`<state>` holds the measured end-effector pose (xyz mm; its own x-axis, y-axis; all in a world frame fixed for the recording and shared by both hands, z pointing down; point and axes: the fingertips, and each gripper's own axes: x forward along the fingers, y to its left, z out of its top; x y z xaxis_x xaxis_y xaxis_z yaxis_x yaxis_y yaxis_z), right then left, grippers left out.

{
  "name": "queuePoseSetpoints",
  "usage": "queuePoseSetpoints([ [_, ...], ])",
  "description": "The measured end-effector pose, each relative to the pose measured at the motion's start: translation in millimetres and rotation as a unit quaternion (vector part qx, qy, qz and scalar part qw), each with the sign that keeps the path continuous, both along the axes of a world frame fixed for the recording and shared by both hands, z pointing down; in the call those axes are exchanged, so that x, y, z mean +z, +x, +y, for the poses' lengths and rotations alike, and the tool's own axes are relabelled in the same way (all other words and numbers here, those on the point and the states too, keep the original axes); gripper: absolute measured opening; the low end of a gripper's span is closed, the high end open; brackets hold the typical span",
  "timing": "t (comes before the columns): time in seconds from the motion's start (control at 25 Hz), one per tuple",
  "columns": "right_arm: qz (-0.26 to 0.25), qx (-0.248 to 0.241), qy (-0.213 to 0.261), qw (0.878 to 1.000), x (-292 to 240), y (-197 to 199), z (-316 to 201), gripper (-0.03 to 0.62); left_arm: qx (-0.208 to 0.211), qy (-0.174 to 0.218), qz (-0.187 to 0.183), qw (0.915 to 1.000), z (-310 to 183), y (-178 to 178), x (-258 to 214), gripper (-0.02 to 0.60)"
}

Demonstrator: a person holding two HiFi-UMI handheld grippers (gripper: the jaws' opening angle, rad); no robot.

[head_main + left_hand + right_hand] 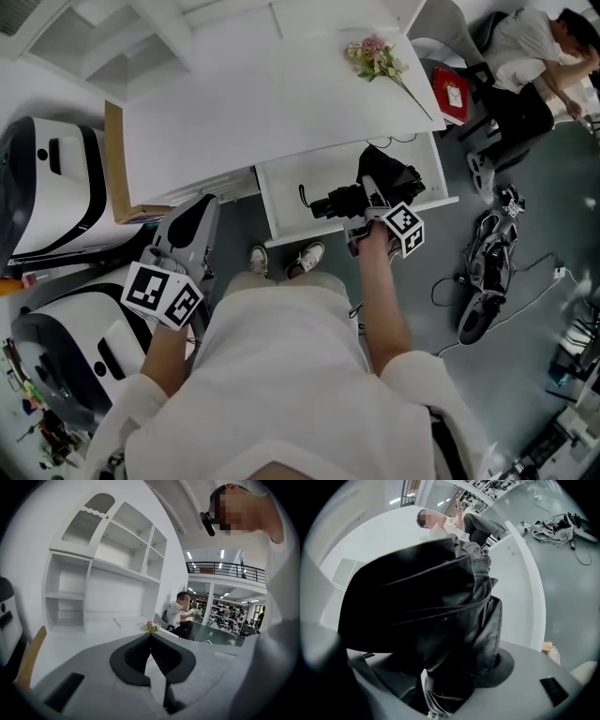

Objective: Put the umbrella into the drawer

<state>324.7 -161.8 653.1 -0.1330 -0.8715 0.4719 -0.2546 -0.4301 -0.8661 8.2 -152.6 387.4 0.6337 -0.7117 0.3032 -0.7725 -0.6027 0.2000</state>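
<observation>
While clamping the folded black umbrella (342, 200) in the right hand-held gripper (368, 195), holds it over the open white drawer (300, 173), within the drawer's right half. Grips the bunched fabric near the umbrella's middle, leaving the handle and wrist loop sticking out to the left and the fuller fabric end spreading far and right of the jaws. Cannot tell whether touching the drawer floor or just above it. Holds the left hand-held gripper (199, 217) at near left, jaws together on nothing, pointed toward the near edge of the white surface (262, 103), left of the drawer and well apart from the umbrella. Shows a pink flower sprig (375, 58) lying at the surface's far right.
</observation>
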Motion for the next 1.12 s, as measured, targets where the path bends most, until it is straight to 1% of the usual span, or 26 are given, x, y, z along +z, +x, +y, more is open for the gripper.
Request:
queuePoseSetpoints([
  [0.12,-0.019,0.004,-0.024,1.0,21.0,-2.5,-5.4,0.268,-0.011,-0.004,-0.001,0.9999,0.6,-2.3,2.3,0.014],
  [0.28,-0.007,-0.003,-0.059,0.998,46.5,-1.5,-7.4,0.268,-0.022,-0.008,-0.001,0.9997,2.9,-1.6,5.9,0.014],
  [0.44,-0.028,0.006,-0.063,0.998,57.2,-0.7,-15.3,0.27,-0.035,-0.014,-0.002,0.9993,4.2,-6.1,9.9,0.014],
  [0.64,-0.001,-0.004,-0.097,0.995,74.6,5.4,-23.2,0.27,-0.044,-0.019,-0.006,0.9988,8.0,-7.7,11.8,0.014],
  [0.84,0.002,0.019,-0.14,0.99,98.8,11.0,-21.0,0.272,-0.056,-0.027,-0.012,0.998,10.7,-14.3,14.6,0.013],
  [0.92,0.01,0.018,-0.157,0.987,105.9,12.6,-20.8,0.272,-0.06,-0.03,-0.015,0.9977,10.5,-16.2,15.7,0.013],
  [1.12,0.025,0.005,-0.172,0.985,116.5,10.6,-25.9,0.276,-0.065,-0.038,-0.018,0.997,8.8,-16.5,20.0,0.013],
])
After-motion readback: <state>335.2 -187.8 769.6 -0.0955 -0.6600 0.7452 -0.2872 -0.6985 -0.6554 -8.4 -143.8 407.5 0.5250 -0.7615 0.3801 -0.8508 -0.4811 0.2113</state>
